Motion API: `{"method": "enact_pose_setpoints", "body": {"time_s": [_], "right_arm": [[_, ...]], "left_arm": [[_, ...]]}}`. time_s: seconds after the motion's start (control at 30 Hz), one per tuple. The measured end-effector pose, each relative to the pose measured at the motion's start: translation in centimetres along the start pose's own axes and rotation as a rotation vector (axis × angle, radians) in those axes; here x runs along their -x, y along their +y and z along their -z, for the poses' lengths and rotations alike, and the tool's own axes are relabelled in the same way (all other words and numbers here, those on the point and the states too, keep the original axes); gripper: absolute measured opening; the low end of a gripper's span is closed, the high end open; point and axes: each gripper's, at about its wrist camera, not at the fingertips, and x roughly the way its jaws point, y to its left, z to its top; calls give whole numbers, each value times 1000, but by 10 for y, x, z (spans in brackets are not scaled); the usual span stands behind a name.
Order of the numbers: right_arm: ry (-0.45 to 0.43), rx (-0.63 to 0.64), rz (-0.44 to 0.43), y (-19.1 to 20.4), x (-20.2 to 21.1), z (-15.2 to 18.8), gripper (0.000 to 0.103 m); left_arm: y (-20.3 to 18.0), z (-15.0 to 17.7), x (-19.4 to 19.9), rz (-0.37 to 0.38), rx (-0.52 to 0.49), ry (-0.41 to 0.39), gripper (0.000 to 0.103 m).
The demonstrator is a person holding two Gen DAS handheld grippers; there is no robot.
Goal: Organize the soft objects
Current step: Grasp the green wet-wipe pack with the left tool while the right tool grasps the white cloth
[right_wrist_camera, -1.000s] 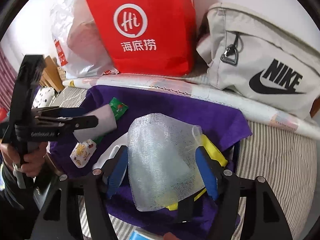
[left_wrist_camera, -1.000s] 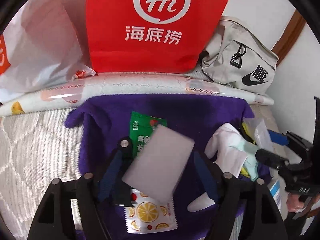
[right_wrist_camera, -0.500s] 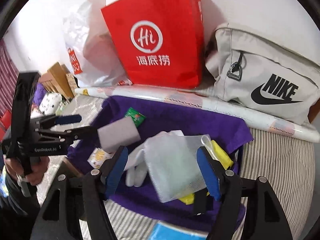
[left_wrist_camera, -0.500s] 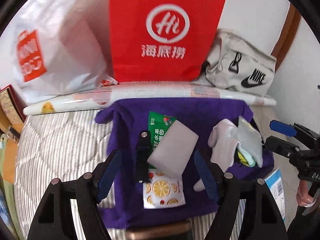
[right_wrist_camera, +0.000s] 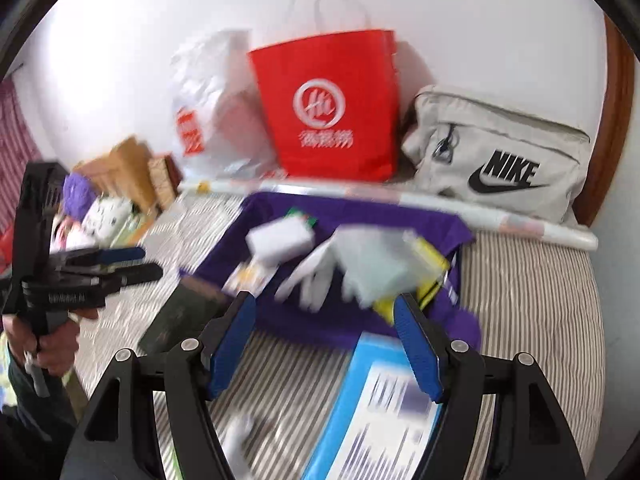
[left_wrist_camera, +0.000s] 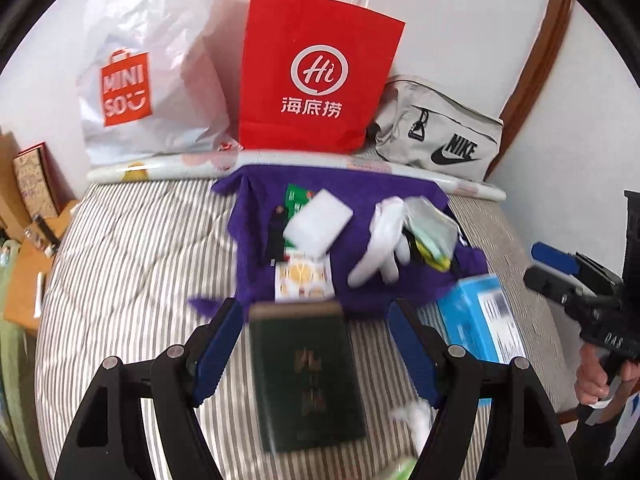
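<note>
A purple cloth (left_wrist_camera: 360,192) (right_wrist_camera: 360,212) lies on the striped bed and carries the soft things. A white sponge (left_wrist_camera: 318,224) (right_wrist_camera: 278,240) rests on a green packet (left_wrist_camera: 298,196) and a lemon-print packet (left_wrist_camera: 304,280). A white glove (left_wrist_camera: 380,240) (right_wrist_camera: 308,276) and a pale mesh pouch (left_wrist_camera: 430,226) (right_wrist_camera: 372,264) lie to the right over something yellow (right_wrist_camera: 430,276). My left gripper (left_wrist_camera: 316,316) is open and empty, pulled back above a dark green book (left_wrist_camera: 308,376). My right gripper (right_wrist_camera: 324,312) is open and empty, above a blue box (right_wrist_camera: 376,412).
A red paper bag (left_wrist_camera: 320,76), a white Miniso bag (left_wrist_camera: 148,80) and a beige Nike bag (left_wrist_camera: 440,144) stand along the wall behind a rolled sheet (left_wrist_camera: 168,166). The blue box (left_wrist_camera: 476,316) lies right of the cloth. White fluff (left_wrist_camera: 412,416) lies near the front.
Both grippers let go and drew back from the cloth. The sponge now lies on the packets and the mesh pouch lies on the glove. The book and blue box have come into view.
</note>
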Motion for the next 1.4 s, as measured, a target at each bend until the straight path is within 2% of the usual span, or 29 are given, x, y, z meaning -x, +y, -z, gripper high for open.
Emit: {"method": "enact_pose_setpoints", "body": {"time_s": [0.13,0.27,0.4,0.5,0.53,0.57,0.6,0.67,0.77,0.9,1.03,1.07,1.1,1.13,1.23,1.4], "right_arm": [[35,66,20,31,14,38,71],[72,68,-5,49,15,72,71],[84,57,13,63,14,100,65],[54,53,3,74,16,116,63],[54,52,-1,77,13,120,62],[66,52,2,81,6,125,55],[76,52,7,83,1,128,45],[105,41,27,87,-12,134,39],[103,24,51,90,-24,139,39],[119,-39,23,89,-42,139,39],[139,-33,61,91,-63,139,38],[144,-29,72,90,-68,140,33],[152,-25,83,90,-73,140,16],[159,-21,86,89,-77,141,15],[125,-12,70,88,-72,141,15],[32,-5,46,84,-27,137,15]], "left_arm": [[-4,30,20,-8,-1,-9,74],[-4,55,30,-23,9,6,74],[-4,79,42,11,17,-4,74],[1,96,46,25,42,-20,74],[2,101,46,28,51,-19,74],[4,106,44,29,60,-15,74],[6,111,43,27,67,-8,74],[10,119,40,25,78,4,74],[16,131,34,23,79,16,74],[25,141,30,16,91,32,74],[33,146,26,26,113,46,74],[34,147,25,28,115,49,74],[34,148,24,28,116,51,74],[34,149,23,26,112,53,74],[30,150,20,26,96,58,74],[14,153,15,57,64,81,74]]}}
